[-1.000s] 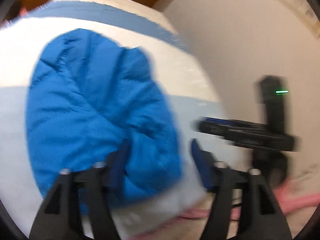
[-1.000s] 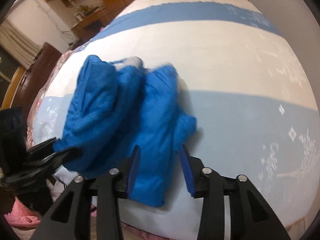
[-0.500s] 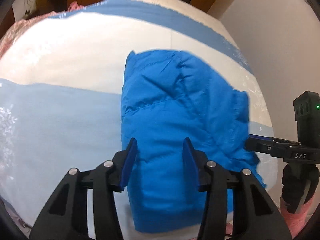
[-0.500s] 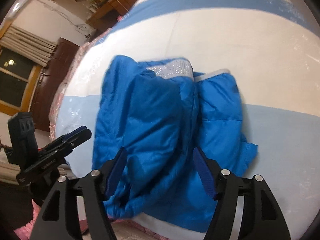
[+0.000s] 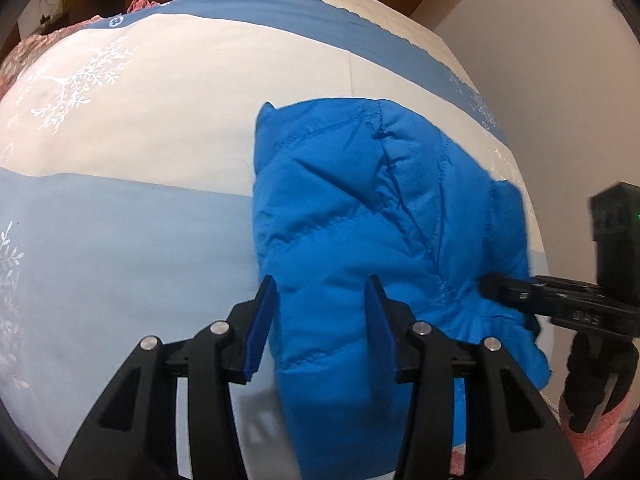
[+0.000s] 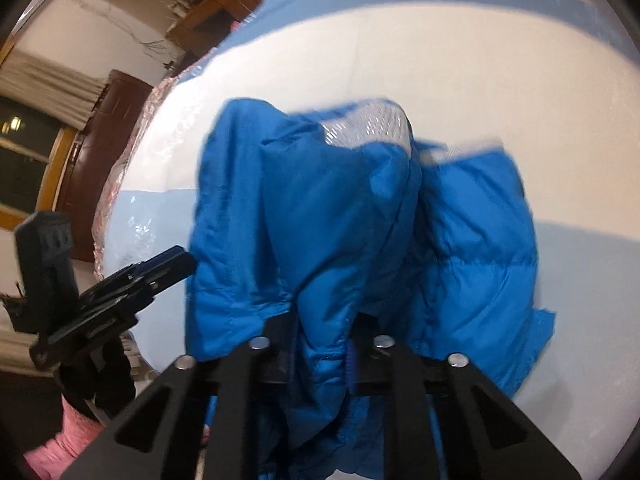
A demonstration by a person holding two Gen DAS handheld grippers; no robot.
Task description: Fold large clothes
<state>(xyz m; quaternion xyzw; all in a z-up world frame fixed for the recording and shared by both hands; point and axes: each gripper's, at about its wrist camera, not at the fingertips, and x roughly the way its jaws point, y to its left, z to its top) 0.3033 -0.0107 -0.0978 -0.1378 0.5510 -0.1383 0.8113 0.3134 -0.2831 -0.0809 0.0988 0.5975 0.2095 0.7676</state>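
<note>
Low, right gripper [image 6: 322, 344] pinches blue jacket [image 6: 340, 232].

A quilted blue puffer jacket [image 5: 360, 216] is being kept bunched on the striped bed, its silvery lining [image 6: 366, 126] being exposed at the top.

A quilted blue jacket [image 6: 352, 216] lies bunched on a bed [image 6: 460, 80] covered in cream and blue bands. The right tool [image 6: 322, 344] has its jaws drawn in on a fold at the garment's near edge, fabric spilling down between the black arms. A silvery mesh lining [image 6: 368, 126] shows at the jacket's far side. At lower left, the left tool [image 6: 164, 264] points toward the jacket's edge, close beside it, held by a black-gloved hand [image 6: 96, 384] above a pink sleeve [image 6: 60, 444]. Dark wooden furniture [image 6: 108, 128] stands beyond the bed.
</note>
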